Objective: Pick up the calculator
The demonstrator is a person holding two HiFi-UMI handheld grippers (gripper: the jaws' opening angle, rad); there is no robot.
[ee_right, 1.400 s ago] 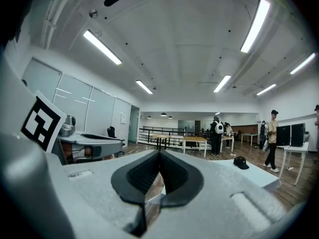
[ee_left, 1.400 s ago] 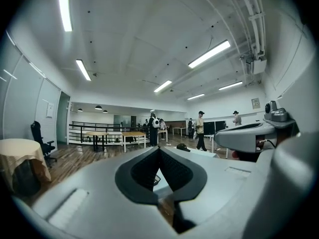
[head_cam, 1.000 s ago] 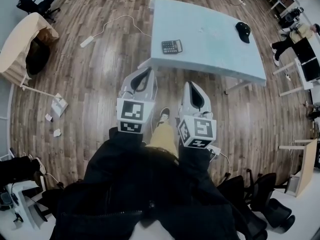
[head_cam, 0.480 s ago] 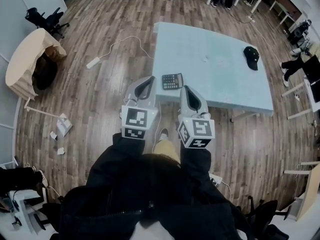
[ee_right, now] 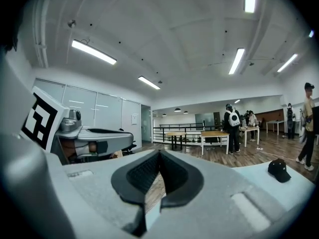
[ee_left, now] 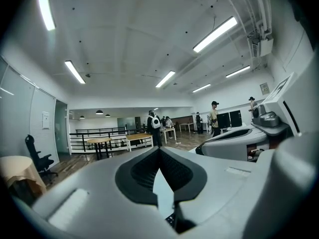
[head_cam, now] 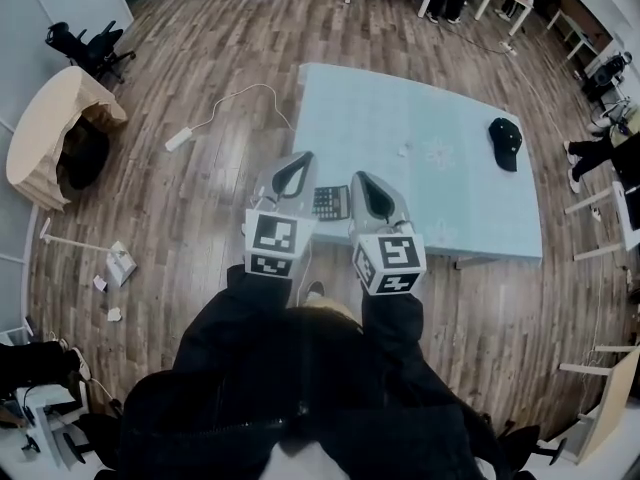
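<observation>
Left gripper [head_cam: 300,160] and right gripper [head_cam: 360,180] reach out side by side from the person's dark sleeves. Both point roughly level over the near left part of the pale blue table [head_cam: 440,208]. Each has its jaws pressed together and pinches nothing. In the left gripper view the black-lined tips meet in a point. Only a narrow wedge stays open behind them, and through it show the tabletop and, low down, what looks like a sliver of dark keys. The right gripper view is much the same, with the tips touching and floorboards and the table's edge seen through the slit.

The calculator [head_cam: 330,202] lies flat on the table, keys up, close to the near edge by the left corner. From the head view it sits in the gap between the two grippers (their grey bodies cover its sides, so its full outline cannot be made out). Neither gripper has hold of it.

A black cap [head_cam: 505,140] rests toward the table's far right side, well apart from the calculator. On the wooden floor [head_cam: 200,208] to the left of the table lies a white power strip [head_cam: 180,139] with its cable looping toward the table.
</observation>
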